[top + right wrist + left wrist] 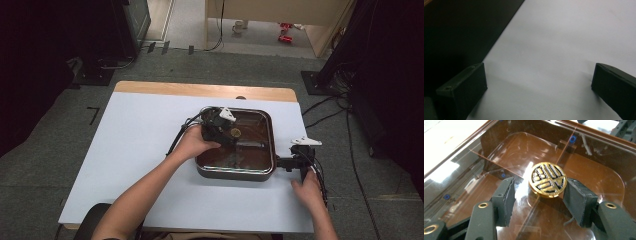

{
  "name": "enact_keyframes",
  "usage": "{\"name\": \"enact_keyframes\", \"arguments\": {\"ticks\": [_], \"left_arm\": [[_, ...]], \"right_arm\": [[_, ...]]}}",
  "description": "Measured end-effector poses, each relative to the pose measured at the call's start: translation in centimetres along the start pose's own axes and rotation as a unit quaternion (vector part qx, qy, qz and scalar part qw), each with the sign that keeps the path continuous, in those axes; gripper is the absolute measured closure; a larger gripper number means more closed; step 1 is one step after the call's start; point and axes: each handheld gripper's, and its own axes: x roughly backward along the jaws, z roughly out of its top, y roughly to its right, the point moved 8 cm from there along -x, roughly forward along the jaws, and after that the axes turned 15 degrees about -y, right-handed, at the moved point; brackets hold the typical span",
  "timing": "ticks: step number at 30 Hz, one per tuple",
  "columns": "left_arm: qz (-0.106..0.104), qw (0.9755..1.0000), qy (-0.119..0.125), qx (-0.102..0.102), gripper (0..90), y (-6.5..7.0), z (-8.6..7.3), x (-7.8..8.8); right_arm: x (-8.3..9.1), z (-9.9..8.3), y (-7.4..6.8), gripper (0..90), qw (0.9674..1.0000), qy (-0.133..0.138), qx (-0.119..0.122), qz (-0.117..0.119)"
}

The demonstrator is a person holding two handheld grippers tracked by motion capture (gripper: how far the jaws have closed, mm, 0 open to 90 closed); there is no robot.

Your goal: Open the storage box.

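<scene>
Item: gold knob (547,180) on pan lid (579,170). Our left gripper (537,195) brackets it, jaws apart, unclamped; right gripper (539,92) wide, idle. Lid unlifted.

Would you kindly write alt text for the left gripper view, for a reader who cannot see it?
A round gold knob with a black cut-out pattern sits on a brown see-through lid, between the two black pads of the left gripper. The right pad is at the knob's edge, while the left pad stands clear of it. Reflections streak the lid.
</scene>
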Motion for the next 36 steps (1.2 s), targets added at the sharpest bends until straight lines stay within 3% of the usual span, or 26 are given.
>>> {"name": "enact_keyframes", "arguments": {"ticks": [11,14,21,36], "left_arm": [[0.016,0.9994,0.021,-0.023,52.7,0.9,0.8,-0.9],[0.018,0.9994,0.023,-0.017,57.9,0.7,0.8,-0.8],[0.003,0.9995,0.030,-0.006,58.7,0.6,0.8,-0.7],[-0.001,0.9996,0.027,0.007,58.8,0.6,1.1,0.2]], "right_arm": [[0.0,0.0,0.0,0.0,1.0000,0.000,0.000,0.000],[0.0,0.0,0.0,0.0,1.0000,0.000,0.000,0.000],[0.0,0.0,0.0,0.0,1.0000,0.000,0.001,0.000],[0.0,0.0,0.0,0.0,1.0000,0.000,0.000,0.000]]}}
